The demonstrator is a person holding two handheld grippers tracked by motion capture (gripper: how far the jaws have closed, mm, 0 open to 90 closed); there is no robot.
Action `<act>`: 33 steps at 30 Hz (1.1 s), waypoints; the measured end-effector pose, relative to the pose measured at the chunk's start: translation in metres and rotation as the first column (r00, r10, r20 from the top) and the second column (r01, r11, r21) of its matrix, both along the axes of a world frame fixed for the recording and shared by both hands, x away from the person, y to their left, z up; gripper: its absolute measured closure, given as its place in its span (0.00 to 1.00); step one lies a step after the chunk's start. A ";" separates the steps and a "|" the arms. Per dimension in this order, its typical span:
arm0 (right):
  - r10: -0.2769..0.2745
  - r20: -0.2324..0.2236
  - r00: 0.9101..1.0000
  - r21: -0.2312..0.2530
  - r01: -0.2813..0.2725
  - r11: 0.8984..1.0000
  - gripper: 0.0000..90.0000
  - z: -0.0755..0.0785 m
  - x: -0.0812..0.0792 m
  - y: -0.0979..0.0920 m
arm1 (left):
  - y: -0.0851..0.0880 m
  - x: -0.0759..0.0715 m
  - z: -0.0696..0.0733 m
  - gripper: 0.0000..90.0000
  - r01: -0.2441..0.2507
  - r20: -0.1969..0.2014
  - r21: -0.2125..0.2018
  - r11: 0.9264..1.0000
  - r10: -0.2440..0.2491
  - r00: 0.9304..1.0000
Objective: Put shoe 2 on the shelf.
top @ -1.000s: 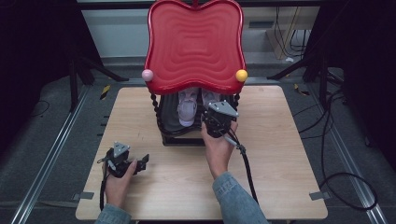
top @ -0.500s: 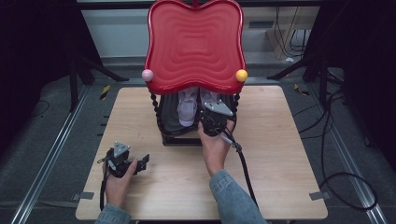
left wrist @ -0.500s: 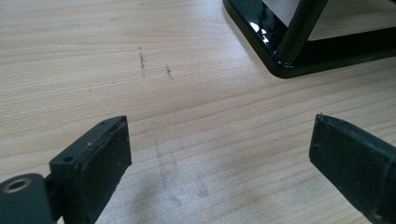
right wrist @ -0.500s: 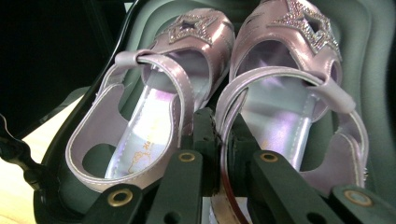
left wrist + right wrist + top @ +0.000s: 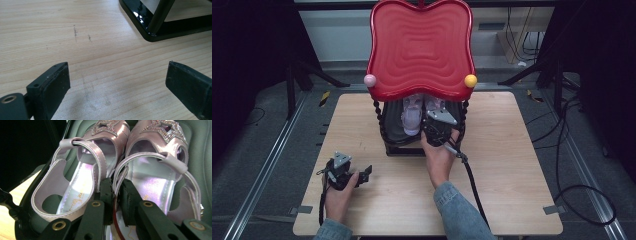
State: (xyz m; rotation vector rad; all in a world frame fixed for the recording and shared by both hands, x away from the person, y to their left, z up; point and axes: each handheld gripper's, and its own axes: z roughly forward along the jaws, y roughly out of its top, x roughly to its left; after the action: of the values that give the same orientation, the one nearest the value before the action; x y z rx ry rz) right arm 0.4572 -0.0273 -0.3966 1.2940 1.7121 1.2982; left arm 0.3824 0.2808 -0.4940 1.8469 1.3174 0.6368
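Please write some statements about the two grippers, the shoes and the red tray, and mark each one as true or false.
1. The right gripper is shut on the heel edge of a shoe. True.
2. The left gripper holds the other shoe. False: its jaws stand open over bare table, with nothing between them.
3. The two shoes lie side by side in the rack under the red tray. True.
4. The shoes are black. False: they are pale purple with glittering stars.
5. The left gripper is inside the rack. False: it rests on the table in front of it.
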 end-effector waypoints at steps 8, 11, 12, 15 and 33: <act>0.014 0.000 1.000 -0.014 -0.014 1.000 0.83 0.005 -0.009 -0.001 | -0.002 0.000 0.000 0.05 0.004 -0.002 -0.003 1.000 -0.004 1.000; 0.029 0.000 1.000 -0.010 -0.029 1.000 0.87 0.008 -0.014 -0.002 | -0.003 0.000 0.000 0.05 0.002 0.000 -0.006 1.000 -0.002 1.000; 0.029 0.001 1.000 -0.019 -0.029 0.999 0.90 0.009 -0.016 -0.003 | -0.003 0.000 0.000 0.05 0.003 0.004 -0.002 1.000 -0.003 1.000; 0.033 -0.002 0.999 -0.016 -0.033 0.999 0.96 0.010 -0.017 -0.006 | -0.004 0.000 0.000 0.05 0.002 0.002 -0.003 1.000 -0.002 1.000; 0.062 -0.015 0.998 -0.002 -0.062 0.998 0.90 0.012 -0.013 -0.003 | -0.005 0.000 0.001 0.05 0.007 0.002 -0.003 1.000 -0.007 1.000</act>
State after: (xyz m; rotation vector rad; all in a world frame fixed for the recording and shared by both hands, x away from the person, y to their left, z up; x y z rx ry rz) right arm 0.4443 -0.0299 -0.3847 1.2615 1.7762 1.3245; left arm 0.3824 0.2758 -0.4933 1.8471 1.3096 0.6326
